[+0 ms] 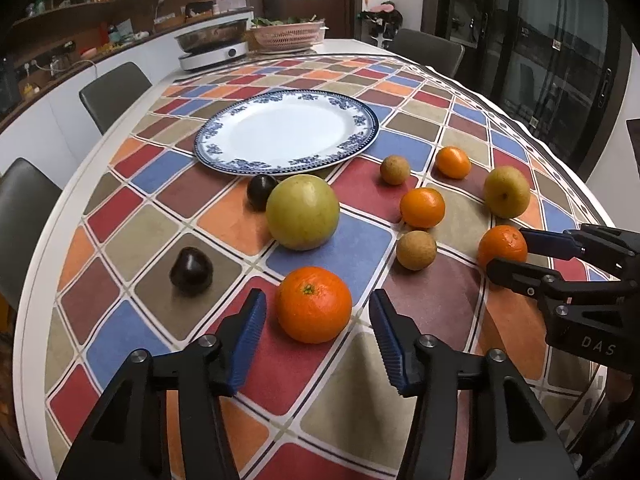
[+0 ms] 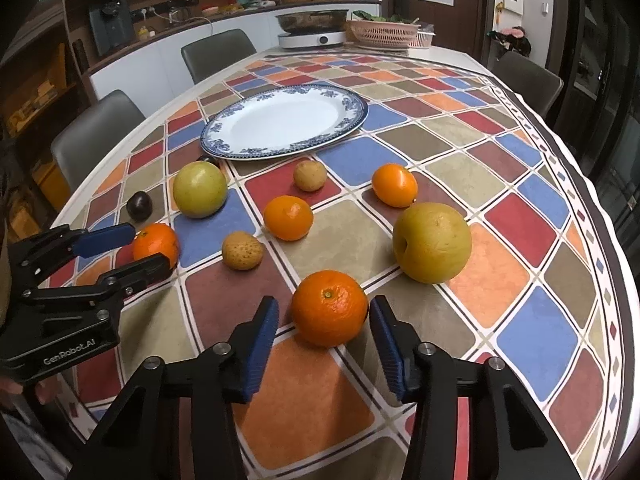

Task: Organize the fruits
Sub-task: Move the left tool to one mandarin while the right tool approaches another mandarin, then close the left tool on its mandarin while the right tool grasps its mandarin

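Several fruits lie on a checked tablecloth before an empty blue-rimmed white plate, also in the right wrist view. My left gripper is open with its jaws either side of an orange, not touching it. My right gripper is open around another orange, the right pad close to its skin. That gripper shows in the left wrist view around the same orange. Nearby lie a green apple, a yellow pear, two dark plums, small oranges and brown fruits.
An electric hotpot and a pink basket stand at the table's far end. Grey chairs line the left side. The table edge curves close on the left and right.
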A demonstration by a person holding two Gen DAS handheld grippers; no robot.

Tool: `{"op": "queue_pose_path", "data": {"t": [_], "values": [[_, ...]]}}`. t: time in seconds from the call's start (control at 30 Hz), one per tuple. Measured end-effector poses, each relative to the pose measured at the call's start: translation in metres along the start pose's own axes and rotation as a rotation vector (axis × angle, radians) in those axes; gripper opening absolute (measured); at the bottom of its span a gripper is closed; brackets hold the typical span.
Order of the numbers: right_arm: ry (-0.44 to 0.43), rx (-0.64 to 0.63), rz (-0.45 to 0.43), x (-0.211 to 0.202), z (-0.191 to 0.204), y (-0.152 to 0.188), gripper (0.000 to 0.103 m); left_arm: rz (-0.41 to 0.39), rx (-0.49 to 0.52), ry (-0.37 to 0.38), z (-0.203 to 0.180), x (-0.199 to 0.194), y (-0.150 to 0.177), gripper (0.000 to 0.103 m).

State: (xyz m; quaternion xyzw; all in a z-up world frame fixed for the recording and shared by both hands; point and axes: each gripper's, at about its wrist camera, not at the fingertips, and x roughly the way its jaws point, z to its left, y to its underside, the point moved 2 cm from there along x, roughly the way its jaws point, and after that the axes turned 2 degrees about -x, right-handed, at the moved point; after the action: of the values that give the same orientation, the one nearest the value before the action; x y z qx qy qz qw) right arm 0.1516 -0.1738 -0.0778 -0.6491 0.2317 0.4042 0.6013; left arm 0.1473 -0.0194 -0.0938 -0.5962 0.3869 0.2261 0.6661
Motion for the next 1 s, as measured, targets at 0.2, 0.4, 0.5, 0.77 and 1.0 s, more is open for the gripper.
{"op": "queue_pose_path", "data": {"t": [0.2, 0.4, 0.5, 0.77, 1.0], "values": [[-0.004, 0.008, 0.016, 0.005, -0.003, -0.001, 0.043, -0.001, 0.014, -0.014, -0.001, 0.005, -0.002, 0.045], [-0.004, 0.002, 0.015, 0.007, -0.003, -0.002, 0.042, 0.006, 0.015, -0.022, 0.001, 0.008, -0.001, 0.041], [-0.005, 0.003, 0.015, 0.007, -0.003, -0.002, 0.042, 0.007, 0.010, -0.008, 0.001, 0.006, -0.001, 0.041], [-0.023, -0.009, -0.015, -0.004, 0.001, -0.004, 0.042, -0.029, 0.000, -0.004, -0.003, -0.011, -0.004, 0.041], [-0.035, -0.034, -0.065, -0.021, 0.006, -0.008, 0.042, -0.072, 0.000, -0.014, -0.004, -0.032, -0.009, 0.041]]}}
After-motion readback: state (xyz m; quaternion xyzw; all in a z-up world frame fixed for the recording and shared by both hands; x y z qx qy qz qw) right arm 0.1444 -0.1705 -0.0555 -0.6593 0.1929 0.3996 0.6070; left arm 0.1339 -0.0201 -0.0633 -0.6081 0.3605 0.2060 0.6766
